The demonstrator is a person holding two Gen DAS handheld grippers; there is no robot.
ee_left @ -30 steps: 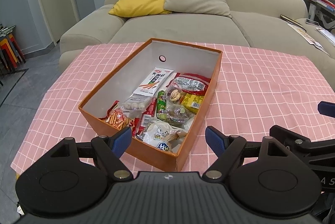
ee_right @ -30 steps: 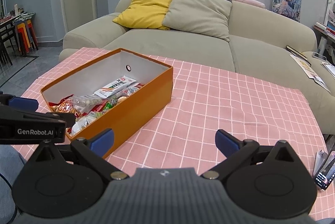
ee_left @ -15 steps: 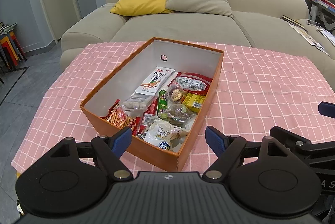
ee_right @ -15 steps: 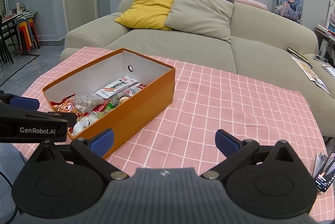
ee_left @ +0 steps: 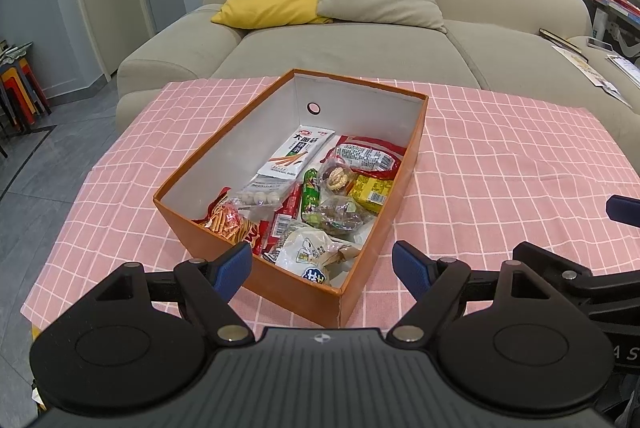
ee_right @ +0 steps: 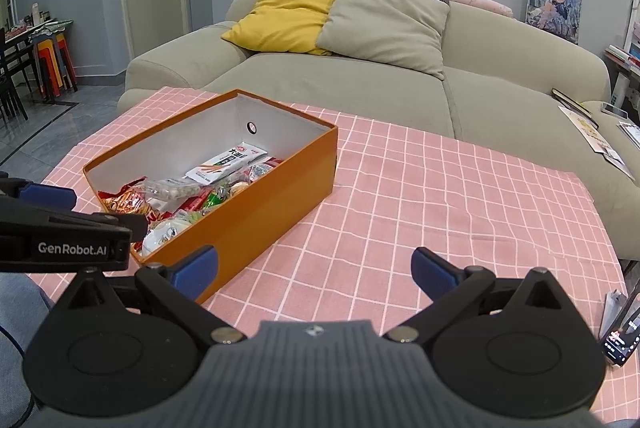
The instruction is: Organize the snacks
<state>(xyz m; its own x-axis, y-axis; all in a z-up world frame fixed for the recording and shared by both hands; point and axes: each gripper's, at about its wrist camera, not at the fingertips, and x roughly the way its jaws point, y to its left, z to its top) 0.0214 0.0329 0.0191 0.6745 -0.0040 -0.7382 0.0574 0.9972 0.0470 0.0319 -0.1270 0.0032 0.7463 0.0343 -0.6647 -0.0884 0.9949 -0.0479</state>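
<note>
Backed slightly off orange box (ee_left: 362, 284) ahead; snacks (ee_left: 316, 196) all inside. Left gripper (ee_left: 322, 264), right gripper (ee_right: 314, 268): both wide open, empty. Probably finished.

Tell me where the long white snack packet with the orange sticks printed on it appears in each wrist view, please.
Left wrist view: the long white snack packet lies inside the orange box, near its far end, at picture centre.
Right wrist view: the same packet lies left of centre, angled toward the box's far wall.
Shared landmark: the round hole in the box's far wall, just beyond the packet.
</note>
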